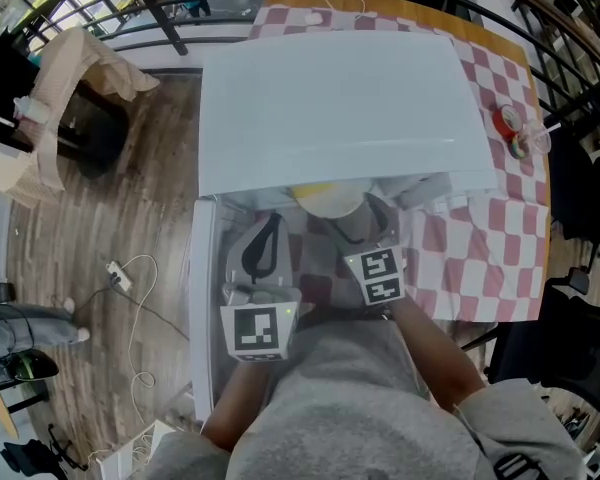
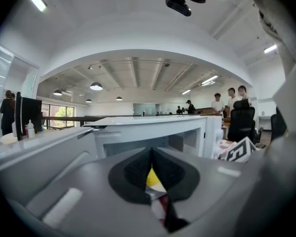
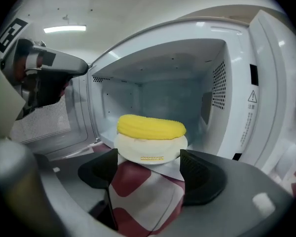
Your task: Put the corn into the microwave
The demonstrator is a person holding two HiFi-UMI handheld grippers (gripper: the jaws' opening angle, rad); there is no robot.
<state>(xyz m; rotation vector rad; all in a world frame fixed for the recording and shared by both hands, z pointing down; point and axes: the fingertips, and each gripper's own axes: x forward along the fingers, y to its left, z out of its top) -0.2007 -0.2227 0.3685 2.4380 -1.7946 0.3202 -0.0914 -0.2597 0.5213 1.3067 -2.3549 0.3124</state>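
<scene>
Person wears grey short-sleeved shirt (image 1: 355, 408). Grey plastic left gripper (image 1: 268, 230) and right gripper (image 1: 358, 220): black ribbed pads (image 3: 202, 177), white cubes (image 1: 255, 330) bearing black square markers.

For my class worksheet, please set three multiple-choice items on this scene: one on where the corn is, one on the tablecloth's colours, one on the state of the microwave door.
1. Where is the corn?
A. On a white plate at the open front of the microwave
B. On top of the microwave
C. On the wooden floor

2. What does the tablecloth look like?
A. Blue stripes
B. Red and white checks
C. Plain green

3. How is the microwave's door?
A. Shut
B. Open, swung to one side
C. Taken off and lying on the table

Answers:
1 A: the right gripper view shows it lying on the plate at the cavity's mouth.
2 B: the head view shows the checks beside the microwave.
3 B: the empty cavity is in plain sight, with the door standing off to its side.
</scene>
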